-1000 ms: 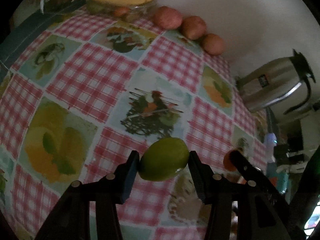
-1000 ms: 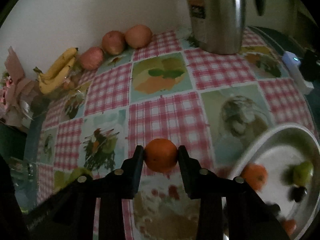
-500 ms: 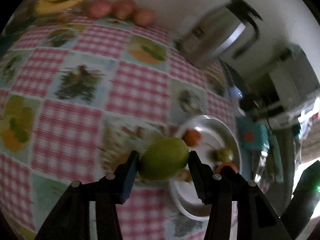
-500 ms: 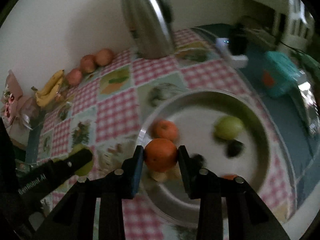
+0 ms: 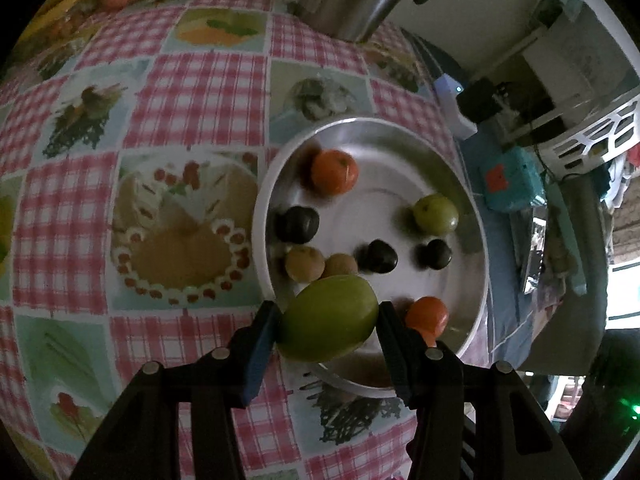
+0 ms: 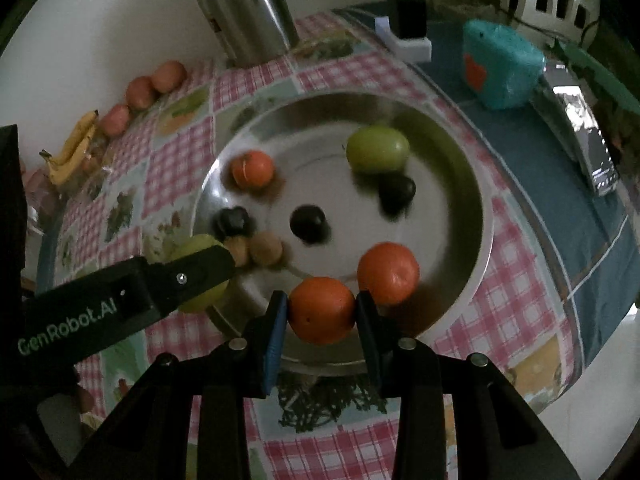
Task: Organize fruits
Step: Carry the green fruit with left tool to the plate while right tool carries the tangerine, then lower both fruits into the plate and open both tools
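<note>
My left gripper (image 5: 328,330) is shut on a green fruit (image 5: 329,323) and holds it above the near left rim of a steel plate (image 5: 472,208). My right gripper (image 6: 321,312) is shut on an orange (image 6: 321,309) above the plate's near rim (image 6: 486,240). The plate holds oranges (image 6: 253,168), a green fruit (image 6: 378,149), dark plums (image 6: 307,224) and two small brown fruits (image 6: 265,249). The left gripper with its green fruit shows in the right wrist view (image 6: 192,270) at the plate's left.
A steel kettle (image 6: 244,8) stands at the back by the wall. Bananas (image 6: 74,144) and three reddish fruits (image 6: 140,91) lie along the far left edge. A teal box (image 6: 500,66) and a charger (image 6: 410,30) sit right of the plate on blue cloth.
Both grippers have swung right from the open tablecloth to the steel plate, each still holding its fruit. The plate now fills the middle of both views.
</note>
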Demonstrator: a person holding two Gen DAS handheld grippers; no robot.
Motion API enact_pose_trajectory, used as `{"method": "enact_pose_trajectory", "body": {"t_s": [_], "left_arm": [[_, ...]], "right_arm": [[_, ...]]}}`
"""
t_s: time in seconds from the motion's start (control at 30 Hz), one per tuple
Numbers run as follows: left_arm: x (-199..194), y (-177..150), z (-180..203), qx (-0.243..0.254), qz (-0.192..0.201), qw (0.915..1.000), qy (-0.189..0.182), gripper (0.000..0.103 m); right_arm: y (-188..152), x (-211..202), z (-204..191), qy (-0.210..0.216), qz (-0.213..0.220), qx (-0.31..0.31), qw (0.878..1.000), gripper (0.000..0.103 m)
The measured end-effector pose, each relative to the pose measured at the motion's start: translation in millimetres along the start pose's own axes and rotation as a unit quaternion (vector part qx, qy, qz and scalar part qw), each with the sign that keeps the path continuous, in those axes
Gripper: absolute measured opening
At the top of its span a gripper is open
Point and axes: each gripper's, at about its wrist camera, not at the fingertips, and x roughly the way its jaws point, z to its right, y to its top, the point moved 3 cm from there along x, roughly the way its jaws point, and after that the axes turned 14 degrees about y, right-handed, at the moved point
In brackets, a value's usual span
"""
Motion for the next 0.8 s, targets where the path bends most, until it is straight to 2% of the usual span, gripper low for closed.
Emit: {"method": "enact_pose_trajectory", "body": {"t_s": [0.23,0.3,0.53,0.63,0.7,0.8], "left_arm": [[2,-5,-3,0.001,-0.005,1.0000,0.001,0.055],[1,-6,-5,-0.004,-0.006,1.0000,-0.005,0.062],[-14,-12,-20,-0.019,0.010,0.9998,0.000,0.068],[-25,-15,-33,-0.030,0.029,0.9989,0.023,0.079],[-34,-17,-44,-0.033,0.047,0.9970,0.053,0.084],[-46,-20,-60,-0.029,0.083,0.9889,0.119,0.095]], "right_arm": [[-4,4,-1,-0.007,-0.012,-0.005,1.000,0.037],[-6,6,0,-0.012,-0.017,-0.005,1.000,0.037],[-7,8,0,-0.021,-0.021,-0.010,1.000,0.038],[-7,5,0,-0.016,-0.016,-0.010,1.000,0.039],[-8,2,0,-0.012,-0.011,-0.010,1.000,0.041],[-9,-2,-2,-0.007,-0.005,-0.013,1.000,0.058]]}}
